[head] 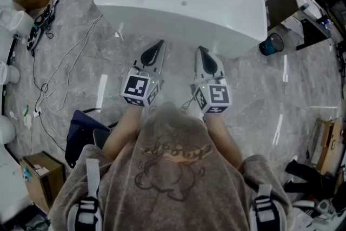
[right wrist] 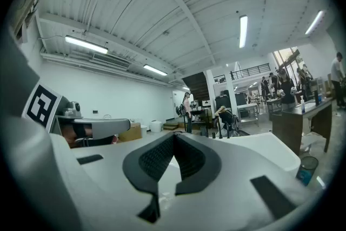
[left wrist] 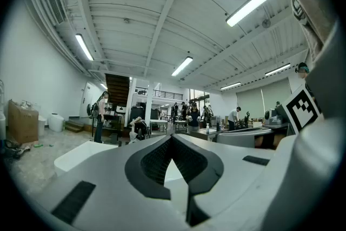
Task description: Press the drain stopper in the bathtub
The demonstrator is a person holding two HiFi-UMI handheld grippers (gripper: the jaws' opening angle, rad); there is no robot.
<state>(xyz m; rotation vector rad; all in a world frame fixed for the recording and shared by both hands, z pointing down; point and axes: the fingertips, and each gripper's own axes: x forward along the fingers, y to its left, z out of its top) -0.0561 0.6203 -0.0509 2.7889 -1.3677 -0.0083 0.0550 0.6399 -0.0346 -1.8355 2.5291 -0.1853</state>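
Closed and empty, the left claw (head: pixel 160 43) and right claw (head: pixel 200 50) are pointing side by side toward the bathtub (head: pixel 162 21), well short of its drain stopper (head: pixel 184 4)

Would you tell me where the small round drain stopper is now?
In the head view, the small round drain stopper sits on the floor of the white bathtub, near its middle, ahead of the left gripper and the right gripper.

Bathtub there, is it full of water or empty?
Empty, it seems: the bathtub is plain white inside, with no waterline or ripples, and the drain stopper lies bare on its floor.
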